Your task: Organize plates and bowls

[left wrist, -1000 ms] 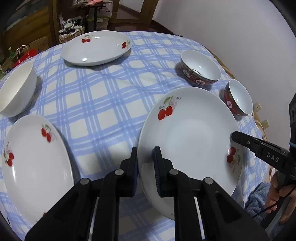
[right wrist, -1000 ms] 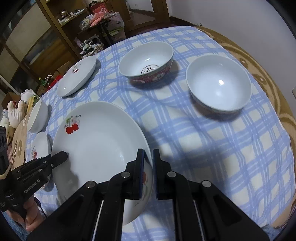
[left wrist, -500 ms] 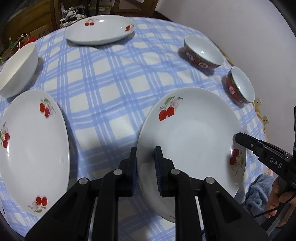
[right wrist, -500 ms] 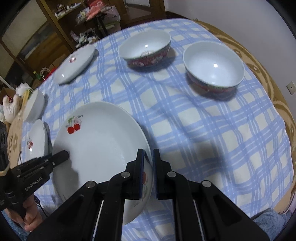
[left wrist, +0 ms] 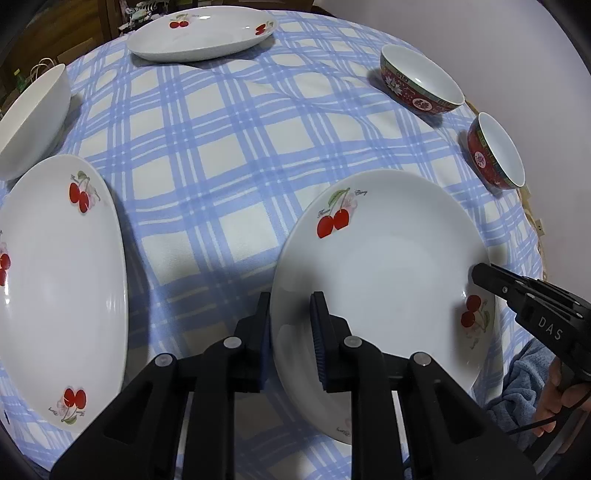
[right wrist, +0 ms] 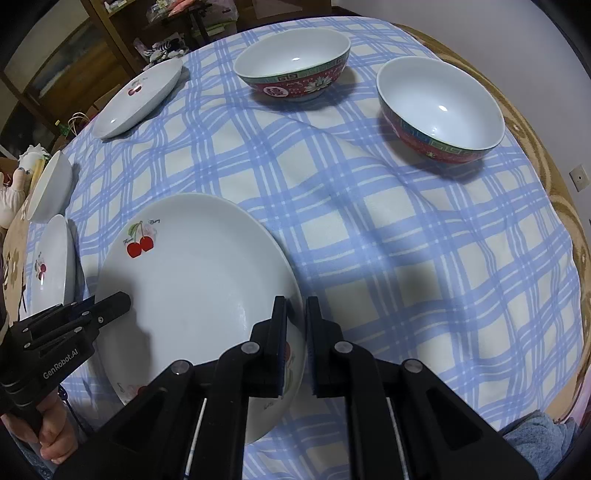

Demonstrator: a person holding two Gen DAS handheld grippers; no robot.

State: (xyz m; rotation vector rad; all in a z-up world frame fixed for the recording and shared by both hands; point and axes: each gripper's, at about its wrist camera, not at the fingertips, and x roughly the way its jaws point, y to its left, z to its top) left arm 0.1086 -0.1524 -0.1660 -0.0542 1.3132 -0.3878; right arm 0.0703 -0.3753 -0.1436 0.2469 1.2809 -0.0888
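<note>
A white cherry plate (left wrist: 388, 273) sits low over the blue checked tablecloth (left wrist: 229, 155), held at opposite rims. My left gripper (left wrist: 291, 306) straddles its left rim, one finger outside and one pad over the inside, shut on it. My right gripper (right wrist: 295, 310) pinches the right rim of the same cherry plate (right wrist: 199, 280) between nearly closed fingers. In each wrist view the other gripper also shows: the right gripper (left wrist: 480, 273) and the left gripper (right wrist: 118, 301). I cannot tell whether the plate rests on the cloth.
A second cherry plate (left wrist: 55, 288) lies to the left, a white bowl (left wrist: 33, 118) beyond it, and a third cherry plate (left wrist: 203, 33) at the far edge. Two red patterned bowls (right wrist: 295, 70) (right wrist: 439, 110) stand far right. A person's hand (right wrist: 51, 439) holds the left handle.
Both grippers have sunk toward the table with the plate between them and tipped further down. The left gripper's fingers stand slightly wider apart than before.
</note>
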